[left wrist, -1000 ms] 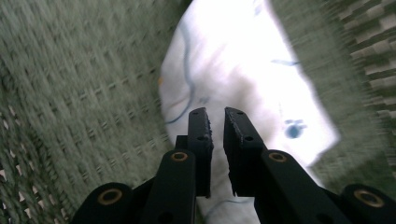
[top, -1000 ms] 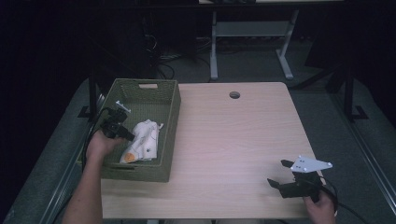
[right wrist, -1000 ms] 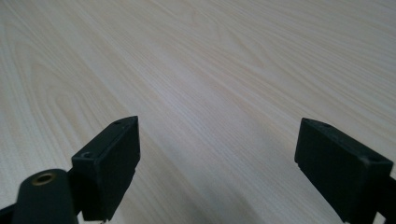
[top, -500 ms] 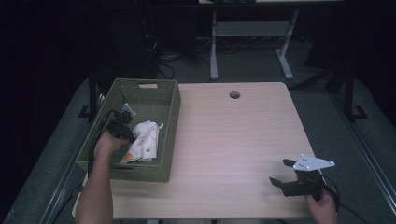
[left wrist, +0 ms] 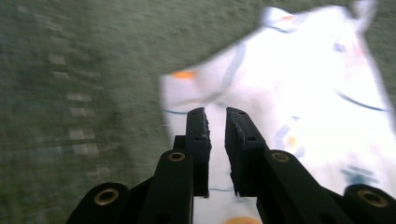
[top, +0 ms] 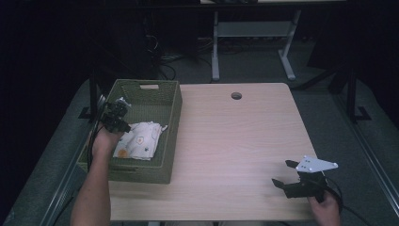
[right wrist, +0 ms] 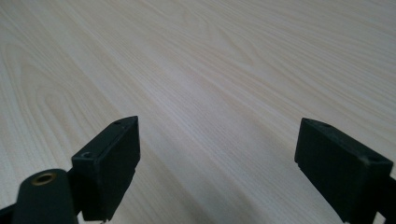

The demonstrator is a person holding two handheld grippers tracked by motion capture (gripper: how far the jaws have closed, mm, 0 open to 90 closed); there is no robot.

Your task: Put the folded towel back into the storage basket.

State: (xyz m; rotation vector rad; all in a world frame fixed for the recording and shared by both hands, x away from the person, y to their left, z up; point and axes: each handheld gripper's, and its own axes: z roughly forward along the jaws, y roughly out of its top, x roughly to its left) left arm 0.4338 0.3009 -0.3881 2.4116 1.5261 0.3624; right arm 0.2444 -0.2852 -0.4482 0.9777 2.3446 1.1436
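Observation:
A white patterned cloth (top: 141,140) lies flat in the green woven basket (top: 171,117) at the table's left. My left gripper (top: 117,114) hovers over the cloth's left edge, inside the basket. In the left gripper view its jaws have just been opening and stand a narrow slit apart at the left gripper (left wrist: 215,112), with nothing pinched between them; the cloth (left wrist: 303,93) lies beyond on the basket floor (left wrist: 70,70). My right gripper (top: 283,172) rests near the table's front right corner. Its jaws are wide open over bare wood, as the right gripper (right wrist: 219,140) shows.
The wooden table (top: 235,141) has a round cable hole (top: 236,95) near its far edge. A white table frame (top: 254,33) and cables stand on the dark floor behind.
The cloth, bunched up beside my left gripper before, now lies flatter in the basket. My left hand shifted slightly. The right gripper has not moved.

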